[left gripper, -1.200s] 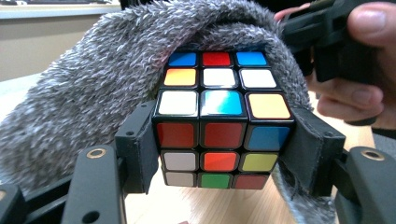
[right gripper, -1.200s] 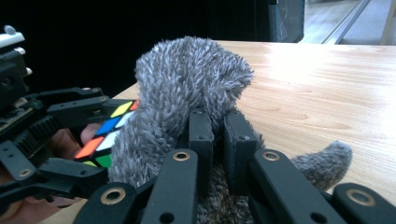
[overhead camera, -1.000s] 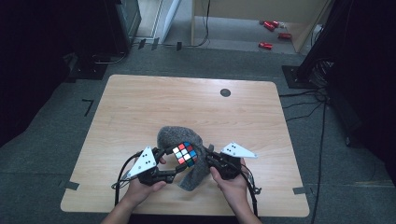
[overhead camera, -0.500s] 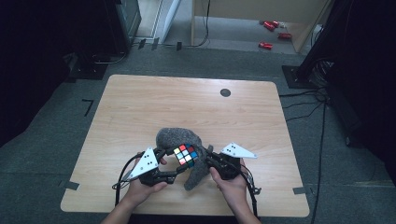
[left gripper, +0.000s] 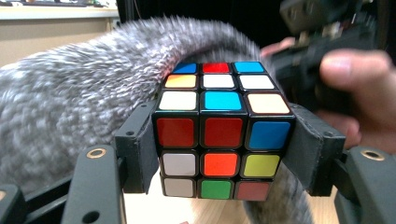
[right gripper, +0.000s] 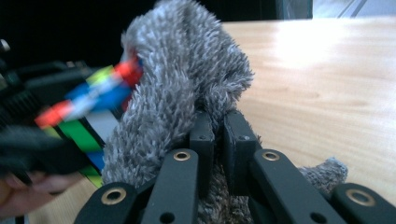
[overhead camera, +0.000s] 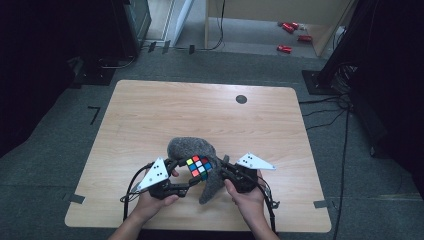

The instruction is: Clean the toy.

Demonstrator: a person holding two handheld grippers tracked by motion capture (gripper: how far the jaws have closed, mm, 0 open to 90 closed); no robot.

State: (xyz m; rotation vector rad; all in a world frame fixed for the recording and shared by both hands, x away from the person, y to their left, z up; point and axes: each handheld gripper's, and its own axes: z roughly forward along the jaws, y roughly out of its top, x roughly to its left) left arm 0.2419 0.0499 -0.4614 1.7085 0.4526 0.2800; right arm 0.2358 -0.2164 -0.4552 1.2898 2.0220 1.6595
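Cube (left gripper: 223,130) sits corner-up, clamped in left gripper (overhead camera: 186,186) fingers; right gripper (overhead camera: 223,172) fingers pinch grey cloth (overhead camera: 192,147).

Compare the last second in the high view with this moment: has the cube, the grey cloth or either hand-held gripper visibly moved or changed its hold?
Nothing visibly changed. The left hand-held gripper stays clamped on the colour cube, the right hand-held gripper stays pinched on the fuzzy grey cloth, and the cloth is still draped against the cube above the wooden table.
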